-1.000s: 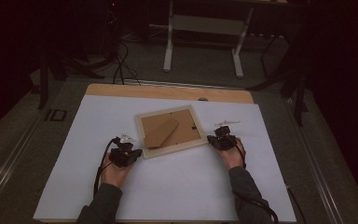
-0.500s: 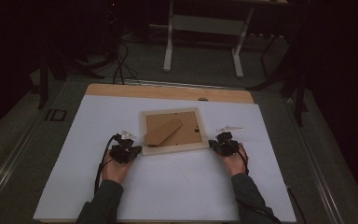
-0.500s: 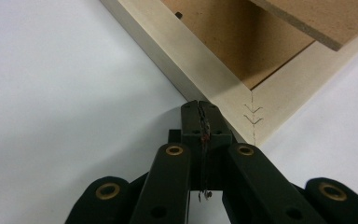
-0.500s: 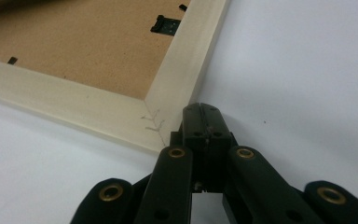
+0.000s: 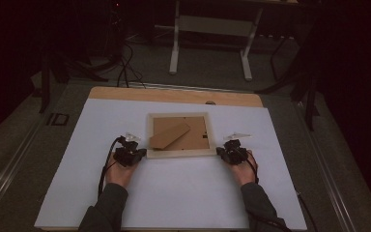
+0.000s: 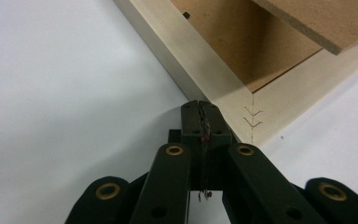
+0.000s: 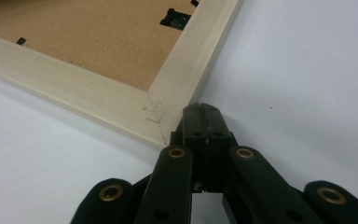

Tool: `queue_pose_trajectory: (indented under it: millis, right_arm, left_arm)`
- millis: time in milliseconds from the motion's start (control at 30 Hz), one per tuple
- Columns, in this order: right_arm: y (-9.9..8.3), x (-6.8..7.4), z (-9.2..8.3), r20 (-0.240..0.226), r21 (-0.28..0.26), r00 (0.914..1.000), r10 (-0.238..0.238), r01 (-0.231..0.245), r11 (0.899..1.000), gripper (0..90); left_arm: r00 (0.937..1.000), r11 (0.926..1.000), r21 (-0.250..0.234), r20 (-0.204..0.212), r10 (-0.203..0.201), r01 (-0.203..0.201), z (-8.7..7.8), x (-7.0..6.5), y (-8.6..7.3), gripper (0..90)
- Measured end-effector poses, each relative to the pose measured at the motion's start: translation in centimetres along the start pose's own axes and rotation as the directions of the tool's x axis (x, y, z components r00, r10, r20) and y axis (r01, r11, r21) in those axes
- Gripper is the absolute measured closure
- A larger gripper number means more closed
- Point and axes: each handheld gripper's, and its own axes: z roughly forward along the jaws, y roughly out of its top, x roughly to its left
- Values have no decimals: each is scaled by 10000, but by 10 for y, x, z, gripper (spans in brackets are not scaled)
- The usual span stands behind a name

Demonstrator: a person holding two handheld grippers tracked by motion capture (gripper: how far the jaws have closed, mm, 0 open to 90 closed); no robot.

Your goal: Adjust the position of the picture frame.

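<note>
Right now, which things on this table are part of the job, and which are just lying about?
Part of the job:
picture frame, lying back up
brown stand flap on its backing
left gripper, shut, at the frame's near left corner
right gripper, shut, at the near right corner

Lying about:
white sheet
wooden board

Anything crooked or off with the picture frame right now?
The picture frame lies face down and square to the white sheet. One oddity: its brown stand flap sits slanted across the backing and lifted off it, seen in the left gripper view. Both shut grippers, left and right, touch the near corners.
</note>
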Motion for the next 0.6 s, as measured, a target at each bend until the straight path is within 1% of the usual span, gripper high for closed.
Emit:
queue_pose_trajectory:
  millis: [133,233,333,467,600]
  right_arm:
    - [-2,1,-1,-94,-54,10000,-2,1,10000,900]
    - [-4,2,-3,-164,-42,9999,-37,37,10000,900]
    - [-4,4,-4,-199,25,9995,-247,248,9997,900]
    - [-5,6,-5,-279,103,9988,-402,405,9991,900]
    - [-6,8,-6,-310,85,9988,-385,387,9992,900]
  left_arm:
    - [10000,10000,19,-30,27,-27,1,2,2,900]
    - [10000,10000,14,-14,-27,27,2,4,3,900]
    - [10000,10000,29,-42,-42,42,2,6,4,900]
    - [10000,10000,41,-73,-65,66,4,8,6,900]
    - [10000,10000,53,-71,-35,36,4,10,7,900]
